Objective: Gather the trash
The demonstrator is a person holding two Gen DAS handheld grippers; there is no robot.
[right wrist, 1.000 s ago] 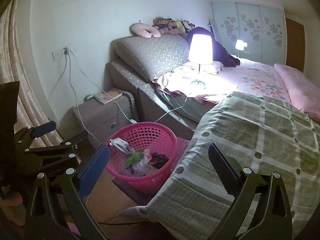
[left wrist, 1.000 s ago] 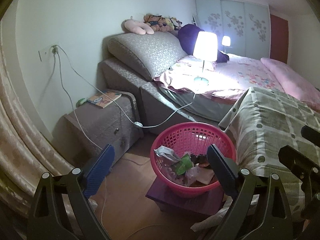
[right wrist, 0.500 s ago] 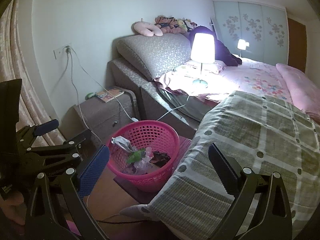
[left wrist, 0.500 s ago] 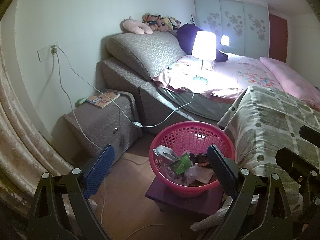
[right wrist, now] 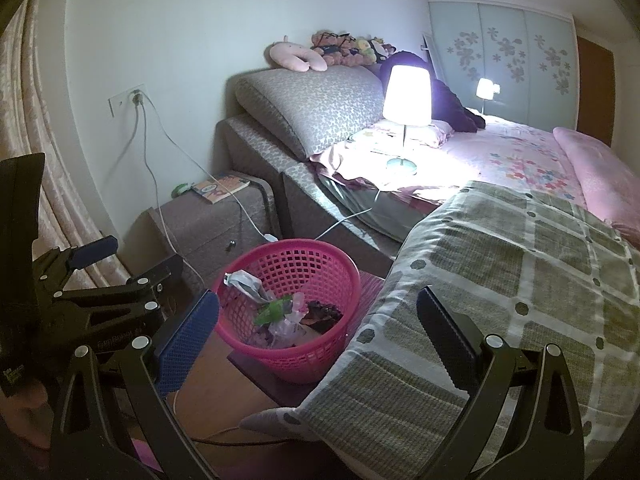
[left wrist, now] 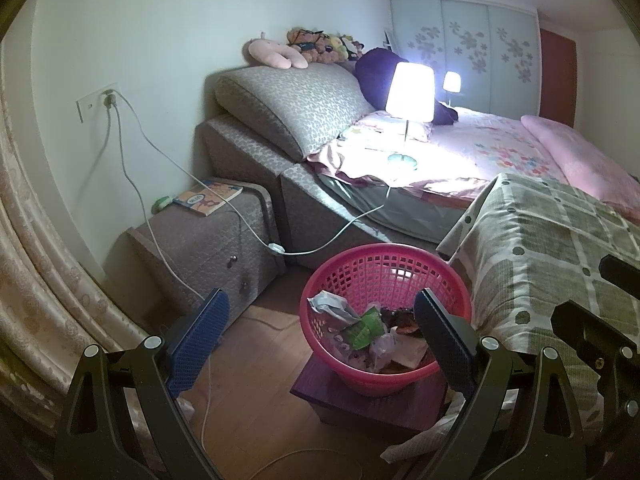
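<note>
A pink plastic basket [left wrist: 384,256] stands on a dark purple stool [left wrist: 360,400] beside the bed. It holds trash [left wrist: 360,324]: crumpled paper, a green wrapper and plastic scraps. The basket also shows in the right wrist view [right wrist: 288,252] with the trash [right wrist: 288,316] inside. My left gripper [left wrist: 320,340] is open and empty, above and in front of the basket. My right gripper [right wrist: 320,340] is open and empty, over the basket's right edge and the checked blanket [right wrist: 500,280]. The left gripper also shows at the left of the right wrist view [right wrist: 120,264].
A lit lamp [left wrist: 408,96] stands on the bed. Its white cable [left wrist: 240,216] runs across a grey nightstand [left wrist: 208,240] to a wall socket. A book [left wrist: 208,200] lies on the nightstand. A curtain [left wrist: 40,280] hangs at the left. Wooden floor [left wrist: 256,380] lies beside the stool.
Both cameras have shifted slightly; the scene has drifted a little in both views. Both grippers stay open and empty.
</note>
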